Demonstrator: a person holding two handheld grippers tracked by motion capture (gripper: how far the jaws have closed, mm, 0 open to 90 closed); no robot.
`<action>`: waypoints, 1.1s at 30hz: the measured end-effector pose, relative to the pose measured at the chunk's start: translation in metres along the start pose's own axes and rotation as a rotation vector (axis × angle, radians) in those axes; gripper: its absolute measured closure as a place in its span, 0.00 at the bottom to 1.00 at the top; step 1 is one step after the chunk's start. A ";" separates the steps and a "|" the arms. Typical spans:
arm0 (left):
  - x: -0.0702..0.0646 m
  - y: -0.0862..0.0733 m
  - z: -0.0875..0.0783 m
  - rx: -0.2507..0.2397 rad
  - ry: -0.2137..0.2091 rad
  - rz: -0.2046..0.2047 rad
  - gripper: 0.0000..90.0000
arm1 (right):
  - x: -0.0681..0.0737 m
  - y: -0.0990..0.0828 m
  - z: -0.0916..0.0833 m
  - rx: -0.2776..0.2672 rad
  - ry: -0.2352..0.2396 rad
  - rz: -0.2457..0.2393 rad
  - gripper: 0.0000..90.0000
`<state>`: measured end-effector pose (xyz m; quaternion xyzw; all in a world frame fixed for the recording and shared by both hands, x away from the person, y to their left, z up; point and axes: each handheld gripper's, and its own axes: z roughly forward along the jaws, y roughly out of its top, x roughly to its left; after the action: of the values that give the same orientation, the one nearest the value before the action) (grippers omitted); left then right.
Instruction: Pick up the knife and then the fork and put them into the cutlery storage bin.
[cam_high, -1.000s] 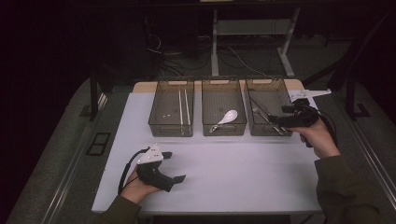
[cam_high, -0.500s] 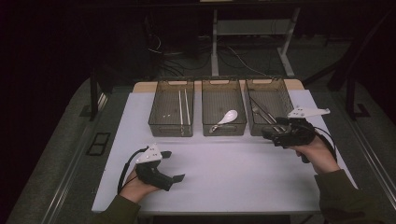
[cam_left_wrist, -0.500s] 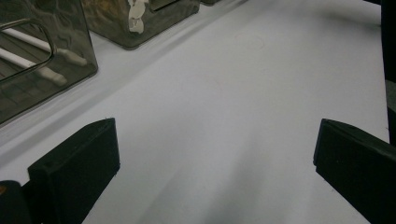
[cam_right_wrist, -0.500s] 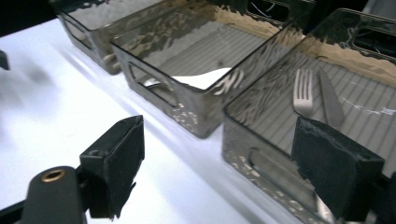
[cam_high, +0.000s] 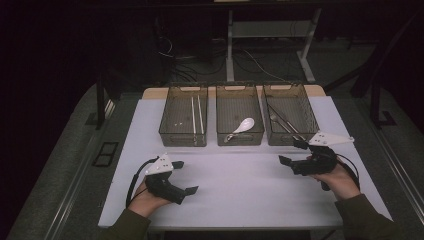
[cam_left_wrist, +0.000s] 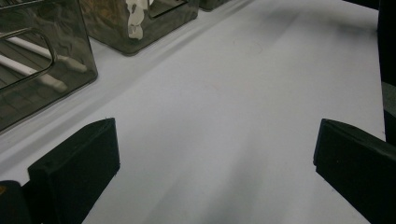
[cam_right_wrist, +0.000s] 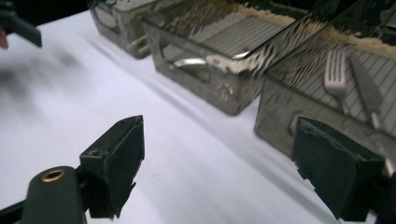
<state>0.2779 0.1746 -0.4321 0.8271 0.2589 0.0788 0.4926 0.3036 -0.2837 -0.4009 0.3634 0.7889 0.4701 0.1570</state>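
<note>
Three smoky clear bins stand in a row at the far side of the white table (cam_high: 240, 185) in the high view: the left bin (cam_high: 183, 115) holds a pair of pale chopsticks (cam_high: 196, 116), the middle bin (cam_high: 239, 114) holds a white spoon (cam_high: 242, 127), and the right bin (cam_high: 290, 114) holds metal cutlery (cam_high: 282, 121) lying at a slant. Nearer the person, the left gripper (cam_high: 185, 177) rests low on the table in the left hand (cam_high: 145, 200), its jaws spread and nothing between them, well apart from the bins. The right gripper (cam_high: 293, 152) is held in the right hand (cam_high: 341, 179) just in front of the right bin, jaws spread and empty too. Left gripper view: the left gripper (cam_left_wrist: 215, 154) has its two black jaws wide apart over bare white table, with the left bin (cam_left_wrist: 44, 60) close at the upper left, the chopsticks (cam_left_wrist: 39, 63) seen through its wall, and the middle bin (cam_left_wrist: 140, 23) beyond it. Right gripper view: the right gripper (cam_right_wrist: 219, 163) is likewise spread with only table between its jaws; the right bin (cam_right_wrist: 299, 102) stands just beyond the jaw on the right of the view, a fork (cam_right_wrist: 337, 77) and a knife (cam_right_wrist: 369, 91) lying inside, and the middle bin (cam_right_wrist: 205, 70) is farther along the row.
</note>
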 end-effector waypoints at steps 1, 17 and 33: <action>0.000 0.000 0.000 0.000 -0.001 0.001 0.00 | 0.001 -0.002 0.000 -0.002 0.003 -0.003 0.19; -0.001 0.001 -0.001 0.002 -0.002 0.005 0.00 | 0.021 -0.035 -0.002 -0.008 0.079 -0.034 0.19; -0.002 0.001 -0.002 -0.004 0.003 0.004 0.00 | 0.019 -0.059 -0.016 0.013 0.072 -0.031 0.19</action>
<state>0.2758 0.1750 -0.4305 0.8265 0.2576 0.0815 0.4938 0.2559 -0.2979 -0.4418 0.3353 0.8024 0.4753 0.1335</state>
